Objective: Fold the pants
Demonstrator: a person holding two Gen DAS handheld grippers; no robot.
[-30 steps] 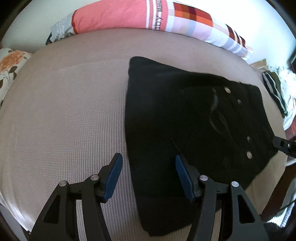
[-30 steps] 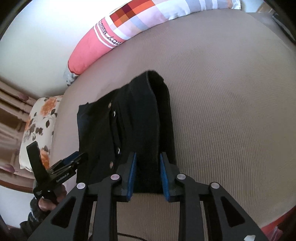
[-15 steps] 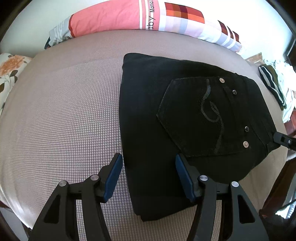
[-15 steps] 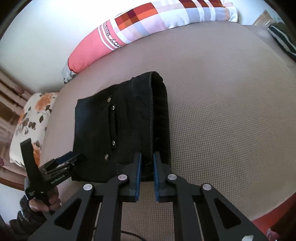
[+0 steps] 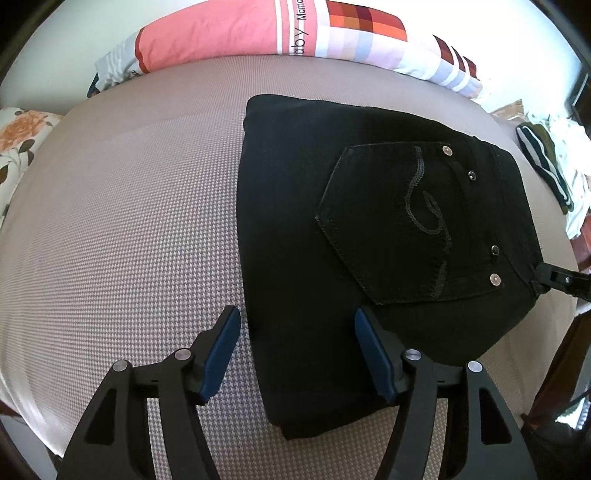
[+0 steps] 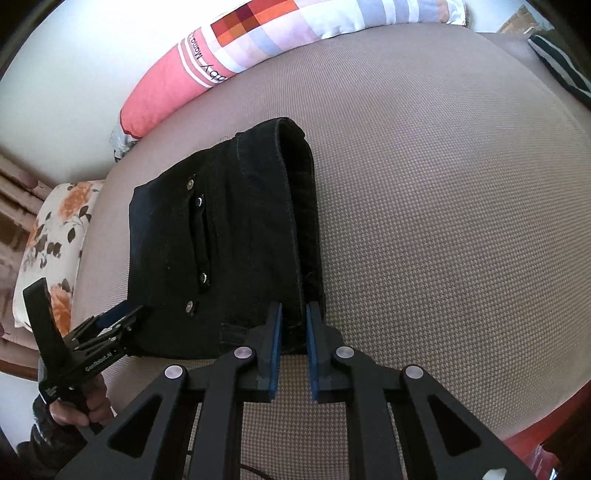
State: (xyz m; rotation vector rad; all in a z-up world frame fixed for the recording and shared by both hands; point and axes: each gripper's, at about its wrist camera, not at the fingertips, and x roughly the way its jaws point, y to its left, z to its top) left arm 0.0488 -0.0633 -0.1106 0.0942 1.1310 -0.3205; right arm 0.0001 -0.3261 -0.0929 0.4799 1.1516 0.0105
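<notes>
Pants [image 6: 221,258] edge sits clamped in right gripper [image 6: 293,325].

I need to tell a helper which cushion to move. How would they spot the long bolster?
Start from the taupe woven mattress bearing the folded black pants. Along its far edge, against the white wall, lies the long bolster pillow: coral pink with white stripes and checked patches, unlike the small floral pillow beside the mattress.

Ahead of my claw spreads a taupe woven mattress [image 5: 122,229]. Beyond it a long pink, checked bolster [image 5: 258,33] lies against the pale wall [image 6: 62,74]. A floral pillow [image 6: 55,236] sits far left; bright daylight fills everything.
</notes>
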